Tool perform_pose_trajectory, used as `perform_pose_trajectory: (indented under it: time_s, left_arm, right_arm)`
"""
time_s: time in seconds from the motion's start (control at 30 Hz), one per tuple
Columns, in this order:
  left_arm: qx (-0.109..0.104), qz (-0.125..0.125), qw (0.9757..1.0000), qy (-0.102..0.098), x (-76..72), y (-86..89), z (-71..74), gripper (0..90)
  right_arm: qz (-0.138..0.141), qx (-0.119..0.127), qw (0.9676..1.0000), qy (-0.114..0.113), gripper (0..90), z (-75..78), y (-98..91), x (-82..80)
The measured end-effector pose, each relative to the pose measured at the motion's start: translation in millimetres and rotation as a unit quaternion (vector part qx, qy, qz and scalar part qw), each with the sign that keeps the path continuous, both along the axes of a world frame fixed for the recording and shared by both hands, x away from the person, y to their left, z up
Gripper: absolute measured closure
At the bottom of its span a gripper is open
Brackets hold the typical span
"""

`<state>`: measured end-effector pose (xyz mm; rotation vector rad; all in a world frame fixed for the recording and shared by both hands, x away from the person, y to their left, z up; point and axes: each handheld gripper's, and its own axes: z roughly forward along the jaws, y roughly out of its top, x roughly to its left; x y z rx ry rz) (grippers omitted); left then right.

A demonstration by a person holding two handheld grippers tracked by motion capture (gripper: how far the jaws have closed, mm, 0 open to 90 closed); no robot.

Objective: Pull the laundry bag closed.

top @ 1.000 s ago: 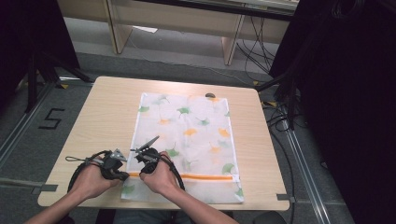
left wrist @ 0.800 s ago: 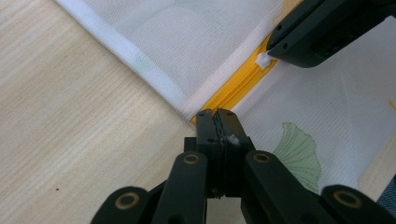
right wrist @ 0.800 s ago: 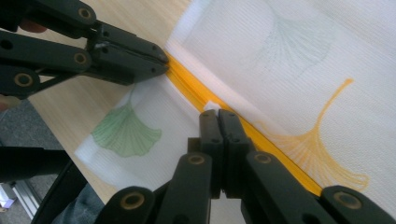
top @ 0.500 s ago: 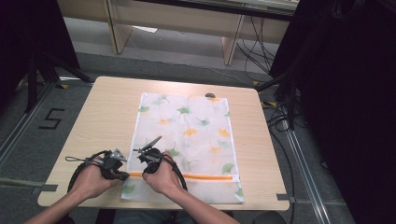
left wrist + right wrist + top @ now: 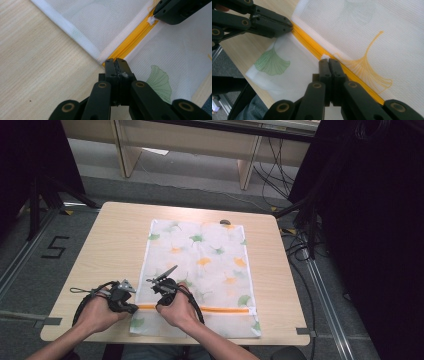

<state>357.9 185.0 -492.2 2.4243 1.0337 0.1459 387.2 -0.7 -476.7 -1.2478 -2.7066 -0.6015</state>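
Where the mesh bag (image 5: 200,270) lies flat on the wooden table (image 5: 110,245), both grippers down at its near end, on the orange zipper (image 5: 220,309).

Left gripper (image 5: 116,61): jaws pressed together, tips pinching the very end of the zipper (image 5: 127,45) at the bag's white hem (image 5: 67,25). Bare table just left of the fingers; a green leaf print (image 5: 160,81) just right of them.

Right gripper (image 5: 328,61): jaws fully closed, tips clamped on the small white zipper pull (image 5: 325,56), on the zipper (image 5: 312,47) line. An orange leaf print (image 5: 367,65) just right of the fingers, a green one (image 5: 270,63) to their left. Farther along the zipper, up and left of the tips, the other gripper's black jaws at the zipper's end.

Seen from the high view: left gripper (image 5: 131,308) at the bag's near left edge, right gripper (image 5: 159,304) just beside it, a short stretch of zipper between the two. Rest of the bag reaching away beyond the fingertips, toward the table's far side.
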Motion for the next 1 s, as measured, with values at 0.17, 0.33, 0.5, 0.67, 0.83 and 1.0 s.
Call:
perform_pose_trajectory:
  time_s: [0.17, 0.33, 0.5, 0.67, 0.83, 1.0]
  left_arm:
    - [-0.001, -0.001, 1.0000, 0.001, 0.0, 0.1, 0.2, 88.6]
    - [0.004, -0.007, 1.0000, 0.003, 0.5, 0.8, 0.8, 88.6]
    - [0.002, -0.001, 1.0000, 0.001, 0.1, -0.2, 0.4, 88.6]
    - [0.003, 0.001, 1.0000, 0.000, 0.3, -0.1, 0.3, 88.6]
    - [0.007, -0.008, 0.9999, 0.003, 0.4, 0.6, 1.2, 88.6]
    - [0.009, -0.011, 0.9999, 0.004, 0.7, 0.8, 1.5, 88.6]
  right_arm:
    - [0.005, -0.005, 0.9999, -0.009, 90.0, 0.0, -1.4, 0.7]
    - [-0.005, 0.005, 1.0000, 0.002, 90.0, 2.5, -2.4, -0.6]
    - [-0.001, -0.010, 0.9999, -0.013, 90.0, 0.8, -9.1, 0.9]
    - [-0.002, -0.013, 0.9999, -0.011, 90.0, 2.5, -12.9, 1.1]
    - [-0.008, -0.012, 0.9999, -0.009, 90.0, 2.3, -14.7, 0.4]
    - [-0.008, -0.015, 0.9998, -0.010, 90.0, 2.9, -20.3, 1.8]
